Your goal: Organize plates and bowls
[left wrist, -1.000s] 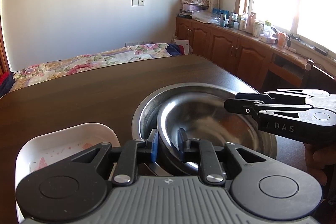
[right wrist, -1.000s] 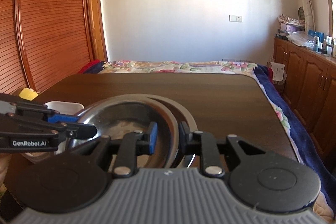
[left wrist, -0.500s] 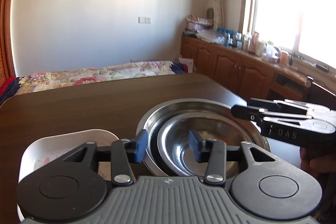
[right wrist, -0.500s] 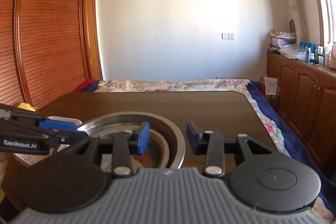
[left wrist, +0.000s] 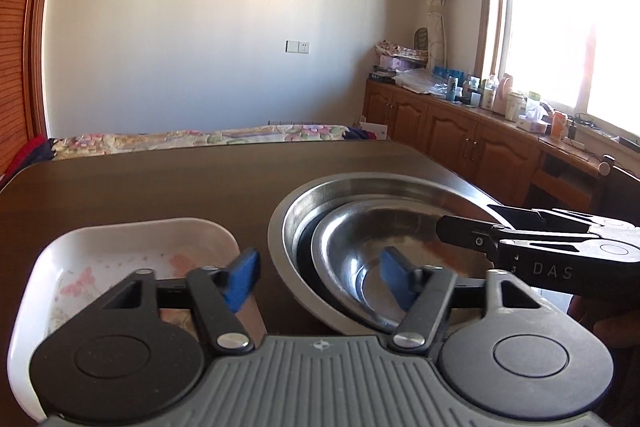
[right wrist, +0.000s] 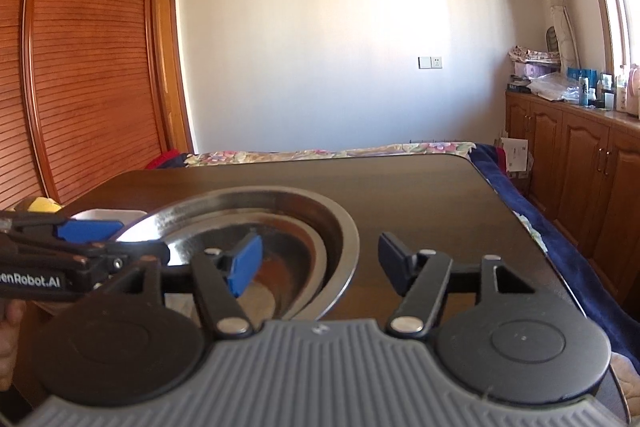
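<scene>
My left claw [left wrist: 318, 281] and right claw [right wrist: 320, 265] have just been opening, nothing between them. The small steel bowl [left wrist: 384, 267] sits nested inside the big steel bowl [left wrist: 320, 195]; the white dish [left wrist: 132, 251], just beside the big bowl, remains unstacked.

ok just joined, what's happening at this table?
A person holds a gripper in each hand over a dark table. The small steel bowl sits nested inside the big steel bowl. The jaws of both the left gripper and the right gripper have just been opening, and neither presses on a bowl now. A white floral dish sits to the left of the bowls, not stacked.
</scene>
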`<control>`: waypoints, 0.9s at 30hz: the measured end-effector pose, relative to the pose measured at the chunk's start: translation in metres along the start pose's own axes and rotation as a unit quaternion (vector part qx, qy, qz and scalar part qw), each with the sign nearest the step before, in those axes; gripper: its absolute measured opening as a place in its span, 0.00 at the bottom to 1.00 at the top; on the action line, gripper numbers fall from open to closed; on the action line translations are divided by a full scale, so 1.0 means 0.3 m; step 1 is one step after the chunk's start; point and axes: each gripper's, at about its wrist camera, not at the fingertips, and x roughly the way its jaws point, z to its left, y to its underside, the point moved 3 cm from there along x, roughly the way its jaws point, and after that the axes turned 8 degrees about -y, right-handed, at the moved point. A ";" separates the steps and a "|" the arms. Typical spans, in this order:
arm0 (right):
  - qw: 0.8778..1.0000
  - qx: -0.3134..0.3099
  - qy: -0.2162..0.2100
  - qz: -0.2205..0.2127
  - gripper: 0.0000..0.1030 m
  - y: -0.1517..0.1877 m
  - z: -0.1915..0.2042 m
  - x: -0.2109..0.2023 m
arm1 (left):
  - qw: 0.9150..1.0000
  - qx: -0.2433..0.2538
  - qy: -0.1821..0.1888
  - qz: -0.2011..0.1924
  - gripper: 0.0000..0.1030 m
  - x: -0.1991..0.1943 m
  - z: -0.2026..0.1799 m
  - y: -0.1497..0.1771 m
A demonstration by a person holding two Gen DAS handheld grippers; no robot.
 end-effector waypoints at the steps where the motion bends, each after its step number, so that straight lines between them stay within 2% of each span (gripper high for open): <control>1: 1.000 0.004 -0.004 0.001 0.63 -0.003 -0.002 0.002 | 1.000 0.000 0.000 0.003 0.59 0.002 0.000 0.003; 6: 0.999 0.028 -0.011 0.017 0.63 0.000 -0.021 0.022 | 1.000 -0.005 0.002 0.013 0.39 0.014 0.000 0.008; 7: 0.999 0.029 -0.012 0.017 0.63 -0.001 -0.023 0.022 | 1.000 -0.005 0.001 0.016 0.38 0.015 -0.001 0.010; 10: 0.999 0.030 -0.015 0.026 0.62 0.003 -0.019 0.028 | 1.000 -0.003 -0.002 0.015 0.37 0.014 -0.001 0.014; 14: 0.999 0.034 -0.019 0.031 0.46 0.002 -0.023 0.034 | 1.000 -0.001 -0.004 0.014 0.34 0.011 -0.005 0.015; 17: 0.999 0.033 -0.023 0.035 0.39 0.005 -0.017 0.034 | 1.000 0.000 -0.005 0.014 0.34 0.014 -0.016 0.013; 27: 0.999 0.033 -0.023 0.024 0.36 0.007 -0.015 0.019 | 1.000 -0.017 0.003 0.011 0.33 -0.010 0.007 0.025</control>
